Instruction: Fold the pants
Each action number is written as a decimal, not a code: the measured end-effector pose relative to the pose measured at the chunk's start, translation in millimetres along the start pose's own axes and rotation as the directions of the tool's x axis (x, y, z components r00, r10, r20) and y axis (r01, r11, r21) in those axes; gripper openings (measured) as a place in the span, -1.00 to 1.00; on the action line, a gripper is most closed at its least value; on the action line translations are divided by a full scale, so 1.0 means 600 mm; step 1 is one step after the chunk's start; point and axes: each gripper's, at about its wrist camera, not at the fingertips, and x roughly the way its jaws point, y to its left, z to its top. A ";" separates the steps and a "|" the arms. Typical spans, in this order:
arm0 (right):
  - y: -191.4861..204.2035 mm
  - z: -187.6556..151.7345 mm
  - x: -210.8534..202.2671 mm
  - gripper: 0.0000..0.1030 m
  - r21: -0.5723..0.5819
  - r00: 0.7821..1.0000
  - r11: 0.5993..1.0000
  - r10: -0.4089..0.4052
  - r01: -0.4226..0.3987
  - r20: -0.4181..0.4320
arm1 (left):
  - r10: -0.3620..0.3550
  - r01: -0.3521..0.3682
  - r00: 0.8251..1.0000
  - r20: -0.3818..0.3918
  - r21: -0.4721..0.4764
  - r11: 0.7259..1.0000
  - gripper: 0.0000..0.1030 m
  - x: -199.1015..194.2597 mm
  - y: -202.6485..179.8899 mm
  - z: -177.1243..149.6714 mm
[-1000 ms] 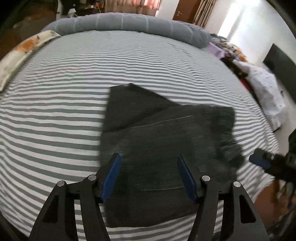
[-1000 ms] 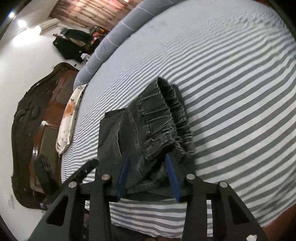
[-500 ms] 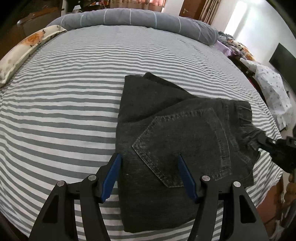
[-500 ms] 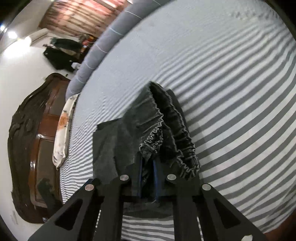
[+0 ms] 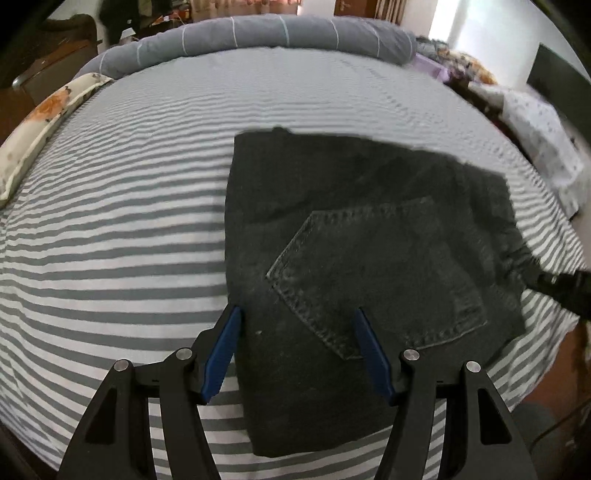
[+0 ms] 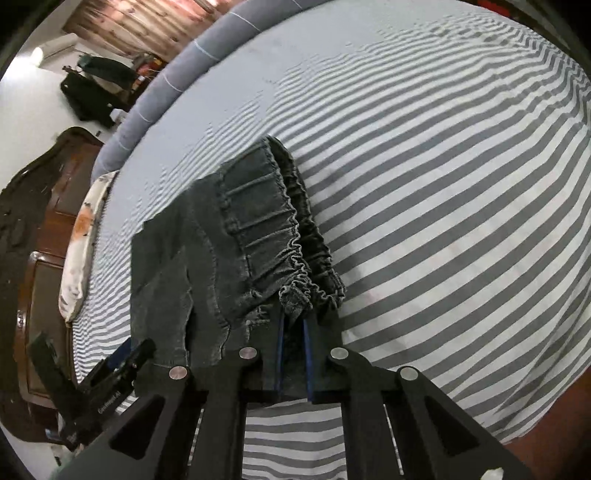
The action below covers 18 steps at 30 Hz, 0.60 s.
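One pair of dark denim pants (image 5: 369, 266), folded, is seen at the centre and right of the left wrist view on a bed (image 5: 110, 240) covered in grey-and-white stripes, and two grippers are counted: the left gripper (image 5: 297, 350) is held with its jaws apart over the near edge of the pants, gripping nothing, while the right gripper (image 6: 293, 354) is clamped on the bunched elastic waistband (image 6: 295, 258). The back pocket (image 5: 373, 277) is shown only in the left wrist view, the gathered waistband and a carved dark wooden headboard (image 6: 33, 236) at the left edge only in the right wrist view. One grey bolster (image 5: 258, 33) is laid along the far edge of the bed, one floral pillow (image 5: 40, 125) at the upper left, and a heap of laundry (image 5: 517, 122) at the upper right.
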 end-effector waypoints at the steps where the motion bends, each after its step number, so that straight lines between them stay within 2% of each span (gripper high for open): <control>1: 0.000 0.001 0.002 -0.86 -0.004 1.000 1.000 -0.007 0.007 -0.006 | 0.001 -0.001 1.000 0.005 0.001 1.000 0.24 0.002 0.001 -0.001; 5: 0.003 0.003 0.007 -0.85 -0.037 0.999 0.999 -0.035 0.034 -0.024 | 0.020 -0.020 1.000 0.001 0.017 1.000 0.25 0.009 -0.001 -0.001; 13: -0.001 0.007 0.011 -0.83 -0.013 0.999 1.000 -0.012 0.012 -0.049 | 0.027 -0.027 1.000 0.003 0.019 0.999 0.25 0.012 -0.003 -0.003; 18: -0.009 0.011 0.005 -0.71 0.027 0.997 0.999 0.035 -0.033 -0.065 | 0.022 -0.022 1.000 0.006 0.017 1.000 0.25 0.002 -0.005 0.009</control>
